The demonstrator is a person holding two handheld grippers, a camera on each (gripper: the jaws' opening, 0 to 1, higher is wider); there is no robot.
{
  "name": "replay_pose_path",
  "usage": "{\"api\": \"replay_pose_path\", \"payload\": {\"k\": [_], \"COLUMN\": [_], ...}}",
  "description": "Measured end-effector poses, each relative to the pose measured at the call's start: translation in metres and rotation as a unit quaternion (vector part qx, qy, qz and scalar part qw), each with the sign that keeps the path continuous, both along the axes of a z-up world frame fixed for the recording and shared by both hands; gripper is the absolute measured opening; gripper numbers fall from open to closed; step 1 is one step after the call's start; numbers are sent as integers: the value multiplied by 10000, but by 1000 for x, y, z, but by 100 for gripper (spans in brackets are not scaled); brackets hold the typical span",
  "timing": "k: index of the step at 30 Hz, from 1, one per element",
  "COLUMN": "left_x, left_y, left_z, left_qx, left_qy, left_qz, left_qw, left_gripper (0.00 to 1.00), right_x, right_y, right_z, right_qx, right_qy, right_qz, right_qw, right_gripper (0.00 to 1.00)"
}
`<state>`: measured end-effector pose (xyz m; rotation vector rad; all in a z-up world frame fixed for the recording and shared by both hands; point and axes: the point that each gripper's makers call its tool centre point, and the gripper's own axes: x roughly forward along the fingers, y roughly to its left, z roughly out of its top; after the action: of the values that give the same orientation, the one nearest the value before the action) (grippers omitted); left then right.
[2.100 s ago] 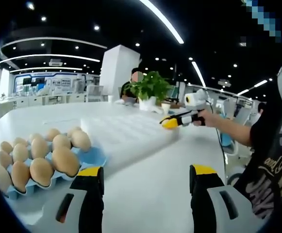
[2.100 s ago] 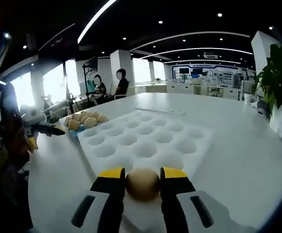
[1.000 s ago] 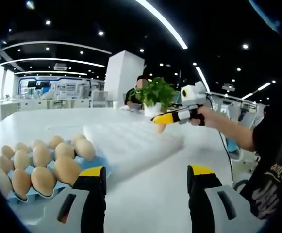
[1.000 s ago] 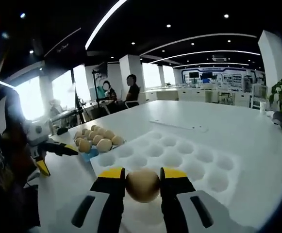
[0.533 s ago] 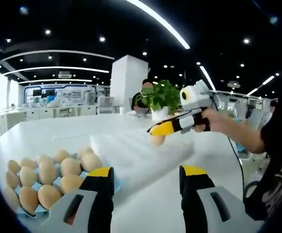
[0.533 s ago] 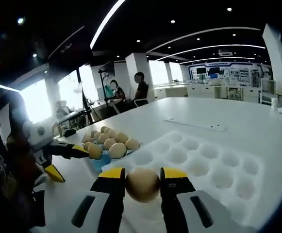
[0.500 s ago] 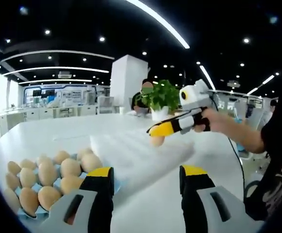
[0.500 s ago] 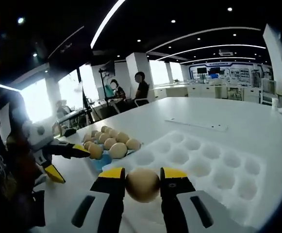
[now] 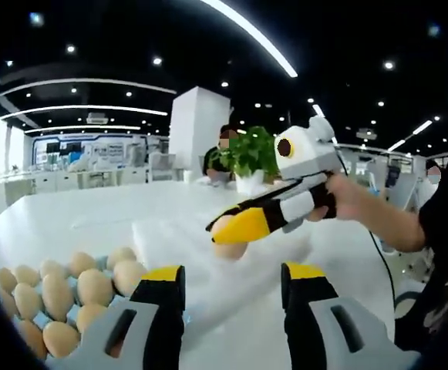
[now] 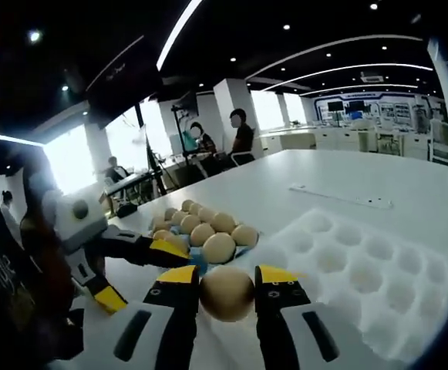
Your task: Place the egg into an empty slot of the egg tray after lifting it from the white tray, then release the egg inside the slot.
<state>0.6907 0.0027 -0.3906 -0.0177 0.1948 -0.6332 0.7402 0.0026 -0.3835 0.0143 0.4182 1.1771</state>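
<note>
Right tongs (image 10: 227,289): clamped on egg (image 10: 227,293), held above the desk (image 10: 301,173).
Left tongs (image 9: 231,277): jaws wide, nothing held.
Left gripper view: potted plant (image 9: 250,154).
Right gripper view: egg tray (image 10: 202,228) beside white tray (image 10: 370,270).

In the left gripper view the right tongs (image 9: 227,225) now sit much nearer and larger, carrying the egg (image 9: 230,248) away from the far side of the white tray (image 9: 208,247) toward the egg tray (image 9: 35,324). In the right gripper view the egg tray (image 10: 195,260) (its eggs crowded together) now lies just beyond the held egg (image 10: 226,293), where two seconds ago it was well off, and the left tongs (image 10: 143,274) loom closer at the left.
</note>
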Motion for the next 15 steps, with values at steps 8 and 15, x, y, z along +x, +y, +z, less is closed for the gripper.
{"api": "replay_pose_path", "payload": {"k": [8, 15], "left_x": [8, 11], "left_y": [4, 6], "left_z": [3, 3], "left_qx": [53, 159], "left_qy": [-79, -102], "left_qz": [73, 95], "left_qw": [9999, 9998], "left_gripper": [49, 47], "right_x": [-9, -19], "right_y": [16, 29], "right_z": [-3, -9], "right_qx": [-33, -74], "right_qy": [112, 245], "right_qz": [211, 416], "right_qw": [9997, 9988], "right_gripper": [30, 30]}}
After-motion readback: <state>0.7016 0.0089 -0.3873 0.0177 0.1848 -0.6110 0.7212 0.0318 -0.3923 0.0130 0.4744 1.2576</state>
